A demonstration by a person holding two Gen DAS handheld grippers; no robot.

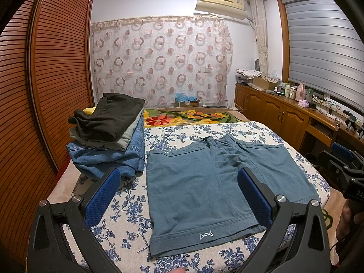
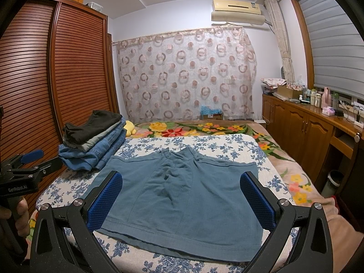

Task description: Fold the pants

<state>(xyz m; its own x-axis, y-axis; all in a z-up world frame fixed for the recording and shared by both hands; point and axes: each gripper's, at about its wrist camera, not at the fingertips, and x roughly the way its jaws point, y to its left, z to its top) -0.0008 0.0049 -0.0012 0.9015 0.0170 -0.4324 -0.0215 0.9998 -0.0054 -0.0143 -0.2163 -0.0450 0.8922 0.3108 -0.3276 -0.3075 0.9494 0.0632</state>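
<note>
Left wrist view: the left gripper (image 1: 179, 195) hangs with its jaws spread wide and empty above a pair of blue-grey shorts (image 1: 211, 182), its blue pads (image 1: 102, 195) clear of the cloth. The right gripper (image 2: 180, 196) likewise stands released, fingers apart over the same shorts (image 2: 179, 195), gripping nothing. The shorts lie flat and unfolded on a blue-flowered sheet (image 1: 127, 207) covering the bed, waistband nearest the cameras, legs pointing away. Just beside them, to the left, sits a stack of folded clothes (image 1: 107, 134), dark garments atop denim. Beyond, a slatted wooden wardrobe (image 1: 59, 75) lines the left wall and a circle-patterned curtain (image 1: 159, 59) hangs at the far end.
</note>
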